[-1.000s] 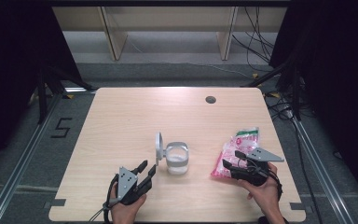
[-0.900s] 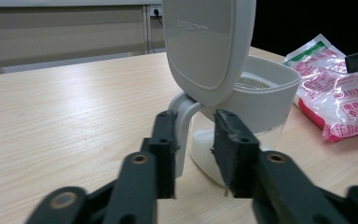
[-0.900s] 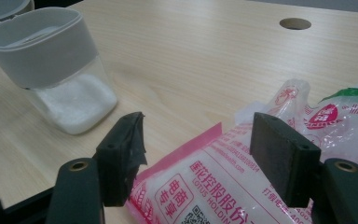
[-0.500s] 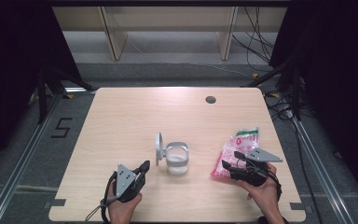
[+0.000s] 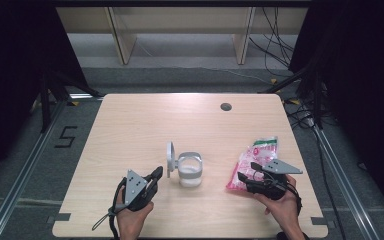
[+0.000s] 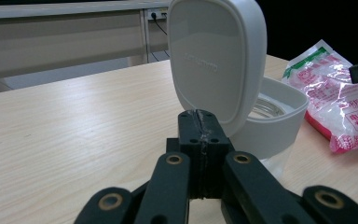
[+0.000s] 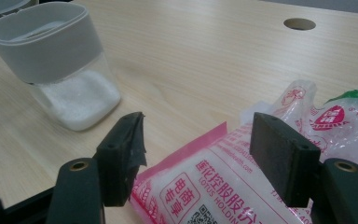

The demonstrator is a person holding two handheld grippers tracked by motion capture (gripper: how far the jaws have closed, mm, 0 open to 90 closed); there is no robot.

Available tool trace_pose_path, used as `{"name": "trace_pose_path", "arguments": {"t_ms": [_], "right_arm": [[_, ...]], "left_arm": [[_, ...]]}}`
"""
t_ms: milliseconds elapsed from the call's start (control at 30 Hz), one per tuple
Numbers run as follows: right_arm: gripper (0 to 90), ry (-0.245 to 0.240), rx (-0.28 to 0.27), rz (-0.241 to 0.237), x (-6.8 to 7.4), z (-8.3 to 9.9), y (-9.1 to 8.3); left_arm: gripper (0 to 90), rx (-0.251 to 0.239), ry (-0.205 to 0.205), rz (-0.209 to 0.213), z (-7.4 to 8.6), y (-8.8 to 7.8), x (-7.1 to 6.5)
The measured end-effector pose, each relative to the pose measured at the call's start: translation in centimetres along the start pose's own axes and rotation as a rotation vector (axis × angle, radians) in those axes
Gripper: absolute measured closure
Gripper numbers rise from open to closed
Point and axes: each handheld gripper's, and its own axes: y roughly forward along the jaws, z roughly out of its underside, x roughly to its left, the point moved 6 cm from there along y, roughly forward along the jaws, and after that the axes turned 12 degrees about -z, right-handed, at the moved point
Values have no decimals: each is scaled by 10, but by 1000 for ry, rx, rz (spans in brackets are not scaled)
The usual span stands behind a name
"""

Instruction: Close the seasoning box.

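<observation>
A clear container (image 5: 189, 170) with a grey collar holds white grains; its white flip lid (image 5: 170, 159) stands upright on the left side. My left gripper (image 5: 157, 172) sits just near-left of it, shut with nothing between the jaws. In the left gripper view the closed jaws (image 6: 200, 126) point at the lid (image 6: 214, 56), a little short of it. A pink and white bag (image 5: 260, 155) lies to the right. My right gripper (image 5: 247, 171) rests at its near end, open. In the right gripper view the jaws (image 7: 200, 149) stand apart astride the bag (image 7: 242, 186), with the container (image 7: 56, 60) beyond.
The wooden table (image 5: 145, 125) has a round cable hole (image 5: 225, 106) at the far right. A shelf unit stands on the floor beyond the far edge, with cables to the right. Metal rails run along both sides of the table.
The left gripper's jaws have closed on nothing and the hand shifted slightly. The right gripper, bag and container stay where they were.
</observation>
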Motion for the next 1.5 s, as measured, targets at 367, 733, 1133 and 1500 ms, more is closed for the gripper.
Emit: {"name": "trace_pose_path", "arguments": {"t_ms": [367, 733, 1133, 1500], "right_arm": [[362, 1, -3, -1, 0, 0, 0], [362, 4, 2, -5, 1, 0, 1], [362, 1, 9, -5, 1, 1, 1], [362, -1, 4, -7, 2, 1, 2]], "left_arm": [[887, -10, 5, 12, -9, 7, -3], [883, -18, 8, 27, -17, 12, -8], [882, -27, 25, 36, -20, 14, -14], [884, -27, 57, 47, -21, 17, -24]]}}
